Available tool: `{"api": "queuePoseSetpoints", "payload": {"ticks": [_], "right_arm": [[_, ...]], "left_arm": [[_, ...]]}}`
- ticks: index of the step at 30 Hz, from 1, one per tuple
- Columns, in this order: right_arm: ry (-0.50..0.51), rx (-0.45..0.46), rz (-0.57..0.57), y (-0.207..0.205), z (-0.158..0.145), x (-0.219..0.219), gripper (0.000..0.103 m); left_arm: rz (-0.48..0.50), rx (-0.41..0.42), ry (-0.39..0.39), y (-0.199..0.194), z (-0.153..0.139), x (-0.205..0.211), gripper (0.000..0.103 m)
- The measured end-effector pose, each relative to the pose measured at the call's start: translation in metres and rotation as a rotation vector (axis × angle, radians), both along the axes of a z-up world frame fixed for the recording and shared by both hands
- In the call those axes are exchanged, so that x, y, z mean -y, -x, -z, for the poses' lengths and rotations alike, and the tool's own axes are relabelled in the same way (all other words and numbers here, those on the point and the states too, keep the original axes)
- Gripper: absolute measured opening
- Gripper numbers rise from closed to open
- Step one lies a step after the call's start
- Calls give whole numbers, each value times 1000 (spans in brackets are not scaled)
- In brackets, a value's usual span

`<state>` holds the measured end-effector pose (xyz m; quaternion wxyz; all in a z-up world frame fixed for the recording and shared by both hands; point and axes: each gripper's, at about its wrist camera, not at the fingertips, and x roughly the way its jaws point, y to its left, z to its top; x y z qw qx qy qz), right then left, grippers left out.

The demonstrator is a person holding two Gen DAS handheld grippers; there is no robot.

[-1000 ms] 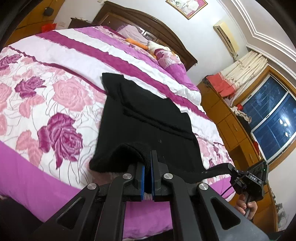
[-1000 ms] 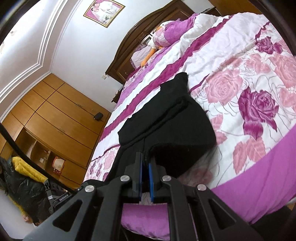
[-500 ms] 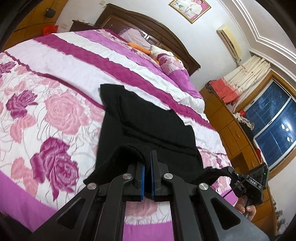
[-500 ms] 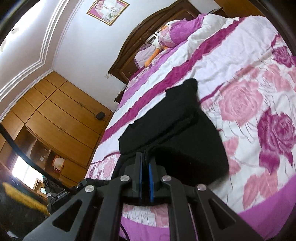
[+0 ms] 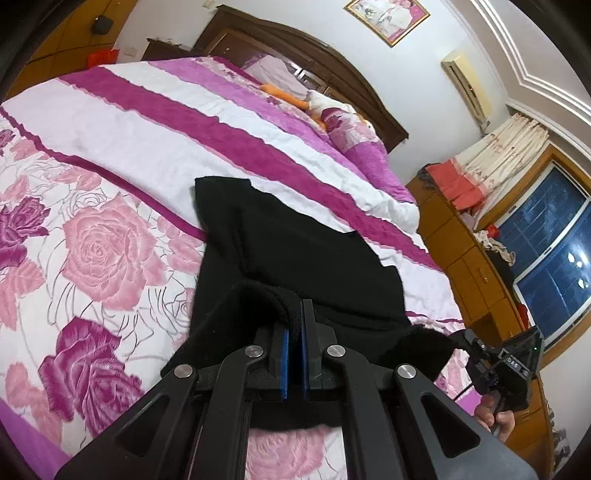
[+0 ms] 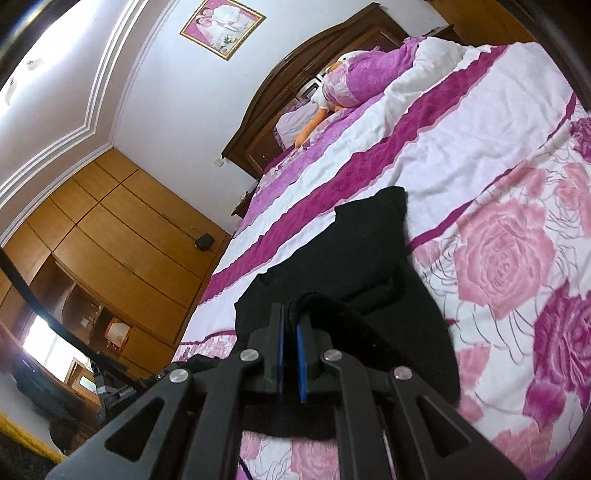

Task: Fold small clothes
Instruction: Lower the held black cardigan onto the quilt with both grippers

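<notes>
Both hand-held grippers, left and right, are clamped on the soft black knit garment's near hem over the floral bed; mid-fold, next lay it onto the far half.

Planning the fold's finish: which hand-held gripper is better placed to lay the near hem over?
Neither alone: left hand-held gripper and right hand-held gripper each pinch a near corner of the black knitted garment.

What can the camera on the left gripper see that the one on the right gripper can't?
Only the left view shows the dark window, the curtains and a hand holding the right gripper. Only the right view shows the wooden wardrobe. Both show the black garment pinched in closed jaws, the rose-patterned bedspread, the headboard and the framed picture.
</notes>
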<state>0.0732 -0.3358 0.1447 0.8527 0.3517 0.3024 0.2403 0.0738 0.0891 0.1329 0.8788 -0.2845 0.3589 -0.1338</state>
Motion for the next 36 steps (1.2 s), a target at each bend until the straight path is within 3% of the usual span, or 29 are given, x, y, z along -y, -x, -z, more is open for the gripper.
{"api": "queuePoseSetpoints", "payload": {"ticks": [8,18,24,36], "right_arm": [[26,-24,5,-45,7,-12,6],[-19,-83,33,-100,27,-6,6],[21,-61,23,-130,20,-19,6],[147,-21,61,-188,7,-43,6]], "left_arm": [[-24,-13,-8,-36,7,-10,0],[-8,-10,-36,-87,4,-9,0],[19,-37,-73,-116,11,2,0],[-7,-115,-44,-167,36,-20,0]]}}
